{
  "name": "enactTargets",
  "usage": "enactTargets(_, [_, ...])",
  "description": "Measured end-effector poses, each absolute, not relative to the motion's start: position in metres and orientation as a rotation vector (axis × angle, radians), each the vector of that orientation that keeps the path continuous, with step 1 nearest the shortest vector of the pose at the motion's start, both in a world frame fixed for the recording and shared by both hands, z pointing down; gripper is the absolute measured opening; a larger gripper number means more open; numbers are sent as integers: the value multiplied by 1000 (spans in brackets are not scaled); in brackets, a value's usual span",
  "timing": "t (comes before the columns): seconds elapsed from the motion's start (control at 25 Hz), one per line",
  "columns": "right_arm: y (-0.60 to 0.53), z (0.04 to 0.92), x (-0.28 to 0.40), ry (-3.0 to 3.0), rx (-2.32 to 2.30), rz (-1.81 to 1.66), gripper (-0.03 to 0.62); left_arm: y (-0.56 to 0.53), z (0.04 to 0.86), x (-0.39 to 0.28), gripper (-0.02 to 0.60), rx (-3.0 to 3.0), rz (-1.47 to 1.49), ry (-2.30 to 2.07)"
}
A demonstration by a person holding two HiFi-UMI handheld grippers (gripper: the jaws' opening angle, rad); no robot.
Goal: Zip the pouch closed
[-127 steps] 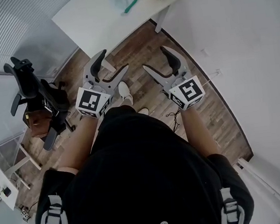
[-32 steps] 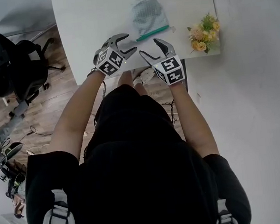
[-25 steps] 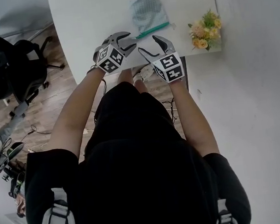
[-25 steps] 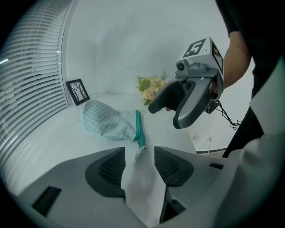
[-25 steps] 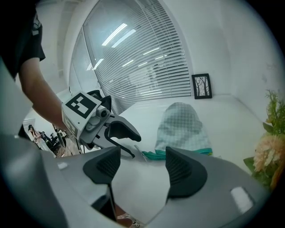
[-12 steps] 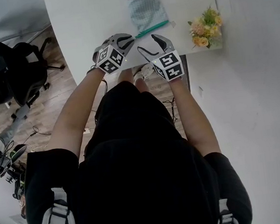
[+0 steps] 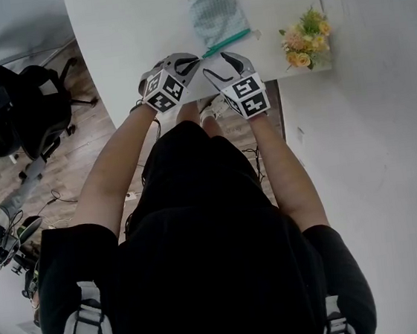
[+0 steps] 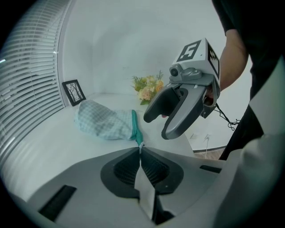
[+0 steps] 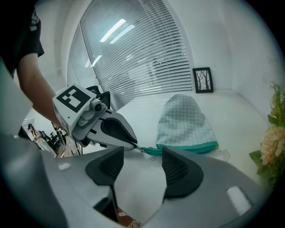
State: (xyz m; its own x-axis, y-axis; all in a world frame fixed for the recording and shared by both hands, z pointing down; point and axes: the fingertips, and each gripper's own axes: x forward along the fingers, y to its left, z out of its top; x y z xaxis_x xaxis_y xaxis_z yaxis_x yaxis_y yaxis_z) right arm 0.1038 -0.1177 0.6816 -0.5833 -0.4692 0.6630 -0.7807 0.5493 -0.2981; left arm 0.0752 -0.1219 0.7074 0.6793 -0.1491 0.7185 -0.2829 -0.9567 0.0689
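Off to your left, chair: a black office chair [image 7: 7, 103] stands on the wood floor [image 7: 81, 162], clear of the table.
Table: you stand at the near edge of a white top [image 7: 125, 30], with both grippers reaching over it.
Picture frame: a small black frame [image 8: 74, 92] stands upright at the back of the table, beside the blinds [image 8: 26, 89] and behind the pouch.
Left gripper: your left gripper [image 8: 140, 149] is clenched, pads pressed flat together. Its tips pinch the zipper tail [image 9: 150, 152], the loose teal end at the pouch's left corner.
Pouch: the pale mint checked pouch [image 7: 215, 13] lies flat on the table just beyond your grippers, rounded end away from you.
Zipper: the teal zipper [image 7: 226, 43] runs along the pouch's near edge. You cannot tell from here how much of it is closed.
Right gripper: your right gripper [image 8: 158, 126] is released and close beside the left one. Its jaws have just been closing but stand well apart. The zipper tail lies in line with the gap just ahead of the tips, and neither pad touches it.
Flowers: a small bunch of peach and yellow flowers [image 7: 303, 36] sits at the table's right edge, apart from the pouch.
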Motion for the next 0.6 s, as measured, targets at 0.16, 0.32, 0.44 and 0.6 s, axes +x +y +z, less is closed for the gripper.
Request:
enactTargets(0.16, [-114, 687, 101, -2255, 979, 800, 249, -118, 699, 75, 15, 2718, 1110, -350])
enactTargets(0.32, [-109, 693, 99, -2238, 954, 801, 221, -114, 693, 79, 15, 2722, 1085, -346])
enactTargets(0.44, [-108, 696, 99, -2230, 947, 808, 199, -113, 687, 82, 15, 2731, 1066, -348])
enactTargets(0.6, [-108, 695, 99, -2234, 942, 806, 158, -113, 679, 86, 14, 2737, 1045, -357])
